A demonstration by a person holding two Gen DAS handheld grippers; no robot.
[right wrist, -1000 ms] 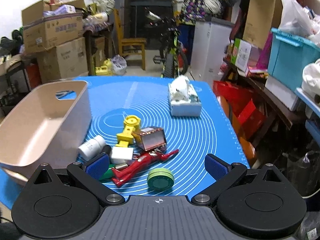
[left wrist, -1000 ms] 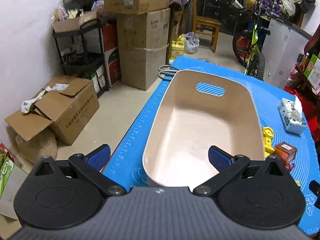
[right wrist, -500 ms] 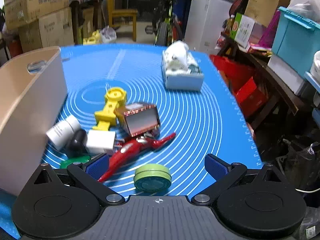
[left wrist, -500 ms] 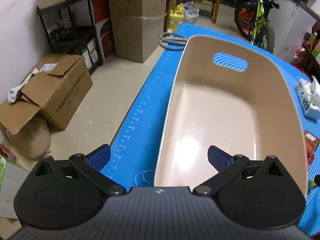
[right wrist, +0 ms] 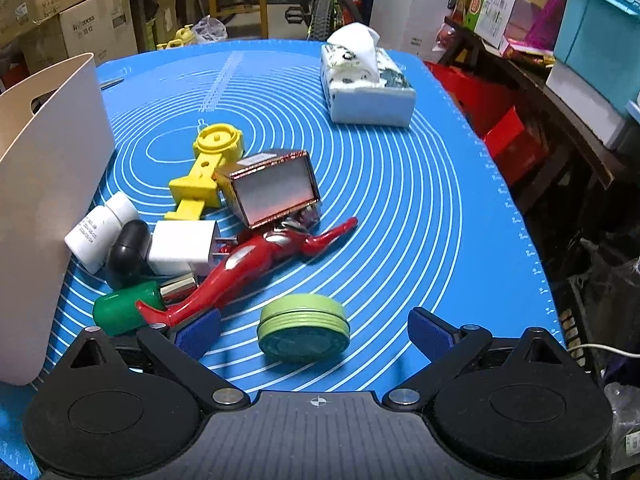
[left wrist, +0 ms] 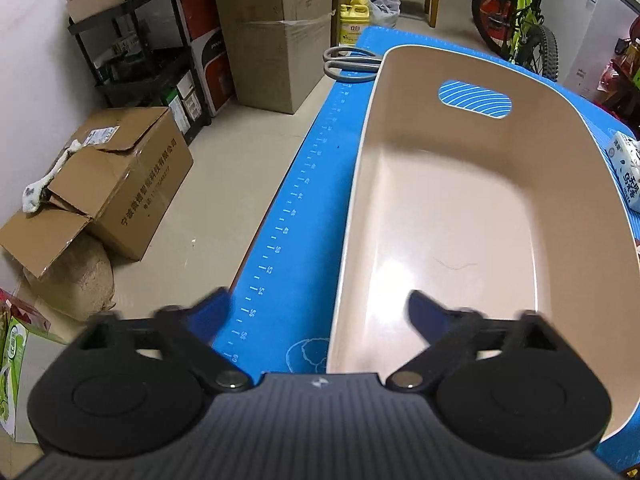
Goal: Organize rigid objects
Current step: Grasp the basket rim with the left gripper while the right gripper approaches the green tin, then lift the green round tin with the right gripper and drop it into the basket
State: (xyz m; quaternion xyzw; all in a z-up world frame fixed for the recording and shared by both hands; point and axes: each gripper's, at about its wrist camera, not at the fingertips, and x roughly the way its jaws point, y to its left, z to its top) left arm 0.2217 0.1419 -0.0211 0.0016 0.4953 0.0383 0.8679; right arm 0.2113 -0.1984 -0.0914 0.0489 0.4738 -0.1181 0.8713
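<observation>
Left tool spread wide over the beige bin's near rim, scissors beyond it

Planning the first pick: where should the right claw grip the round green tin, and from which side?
Grip the green tin across its ridged side wall, coming down from above. It lies flat and apart from the pile, already between the open right claw fingertips.

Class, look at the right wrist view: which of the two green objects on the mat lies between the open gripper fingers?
The round green tin, flat and lidded; the green cylinder lies left, beside the beige basket.
</observation>
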